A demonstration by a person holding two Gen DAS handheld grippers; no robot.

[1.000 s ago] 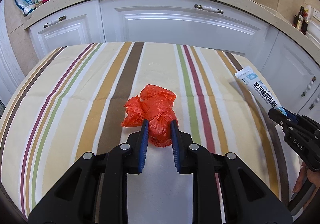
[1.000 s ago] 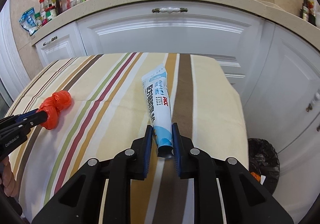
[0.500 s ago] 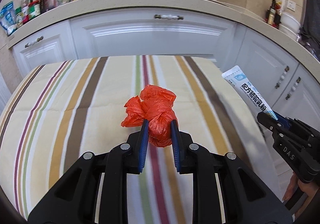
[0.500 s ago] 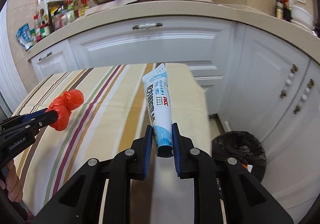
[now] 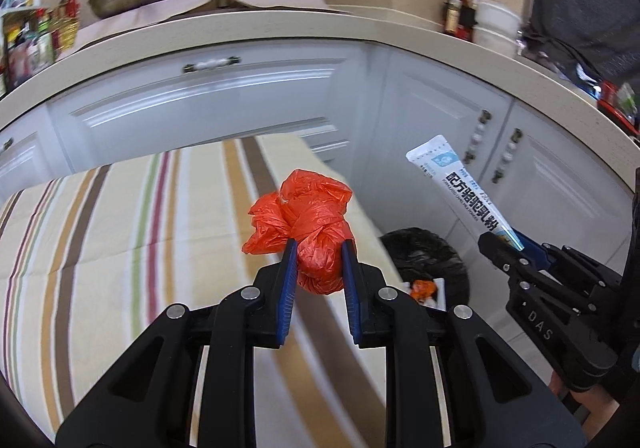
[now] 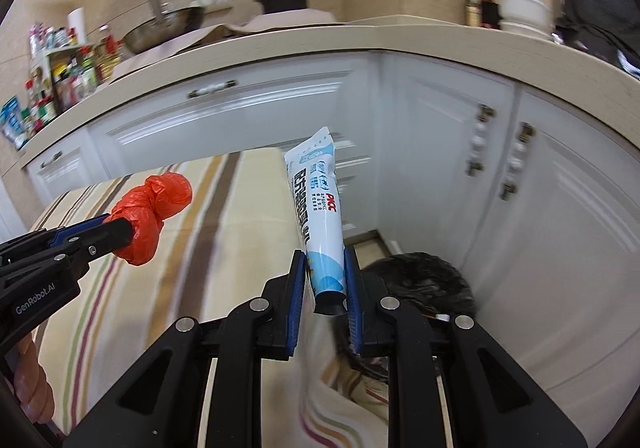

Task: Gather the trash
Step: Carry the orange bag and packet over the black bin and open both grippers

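The left gripper (image 5: 319, 262) clamps a crumpled orange plastic bag (image 5: 306, 224), held above the striped tablecloth (image 5: 120, 232) near its right edge. The right gripper (image 6: 325, 276) pinches a white and blue squeeze tube (image 6: 320, 215) by its lower end. Beyond, right of the table, a black-lined trash bin (image 5: 428, 260) stands on the floor before white cabinets (image 6: 560, 207).

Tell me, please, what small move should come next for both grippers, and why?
Probably carry both further right, over the black-lined bin, before releasing: the left gripper grips the red bag, the right gripper the tube, both beside the bin's mouth.
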